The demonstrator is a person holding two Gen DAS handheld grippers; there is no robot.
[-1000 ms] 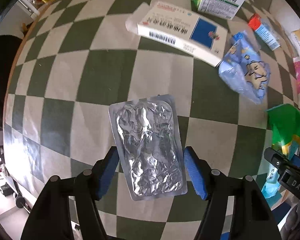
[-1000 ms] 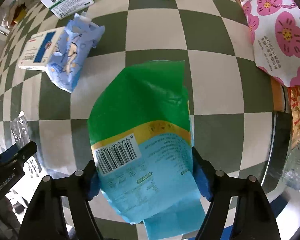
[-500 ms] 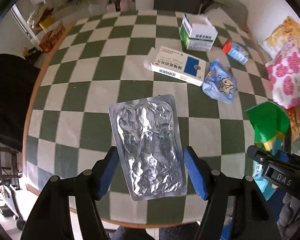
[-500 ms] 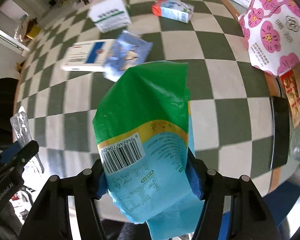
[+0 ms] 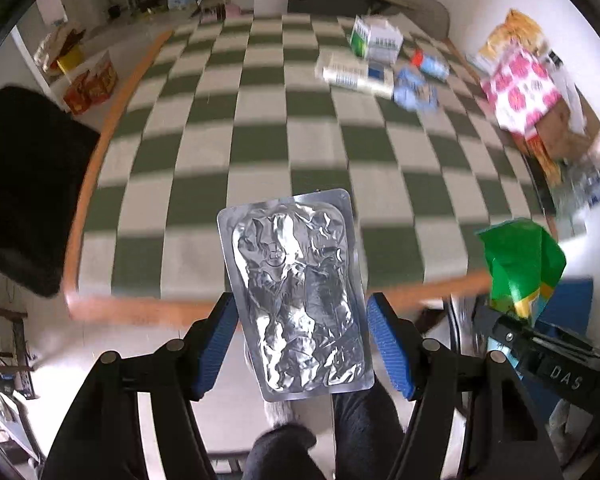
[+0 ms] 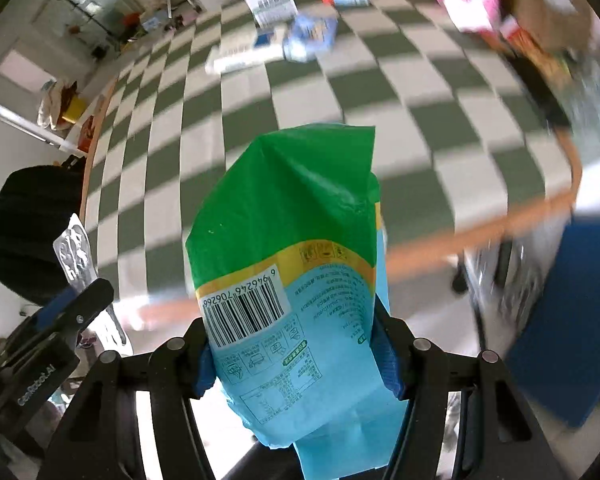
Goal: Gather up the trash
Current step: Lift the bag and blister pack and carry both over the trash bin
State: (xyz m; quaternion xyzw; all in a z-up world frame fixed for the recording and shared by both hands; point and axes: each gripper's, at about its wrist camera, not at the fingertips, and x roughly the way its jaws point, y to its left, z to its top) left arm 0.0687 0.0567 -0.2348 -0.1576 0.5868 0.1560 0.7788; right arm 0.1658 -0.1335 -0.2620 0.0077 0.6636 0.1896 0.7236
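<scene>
My left gripper (image 5: pixel 300 344) is shut on a silver foil blister pack (image 5: pixel 296 292) and holds it off the near edge of the checkered table (image 5: pixel 260 128). My right gripper (image 6: pixel 296 356) is shut on a green and light-blue plastic wrapper (image 6: pixel 296 248) with a barcode, also lifted clear of the table. The wrapper shows at the right of the left wrist view (image 5: pixel 520 264), and the blister pack shows at the left of the right wrist view (image 6: pixel 76 252).
At the table's far side lie a white medicine box (image 5: pixel 356 74), a green-and-white box (image 5: pixel 374 38), a blue wrapper (image 5: pixel 414 90) and a small carton (image 5: pixel 430 64). A pink flowered bag (image 5: pixel 520 88) sits at the right. A black chair (image 5: pixel 24 184) stands left, a blue bin (image 6: pixel 572 320) right.
Both grippers have pulled back and up from the table with their items still held. The table's orange front edge now shows below them.
</scene>
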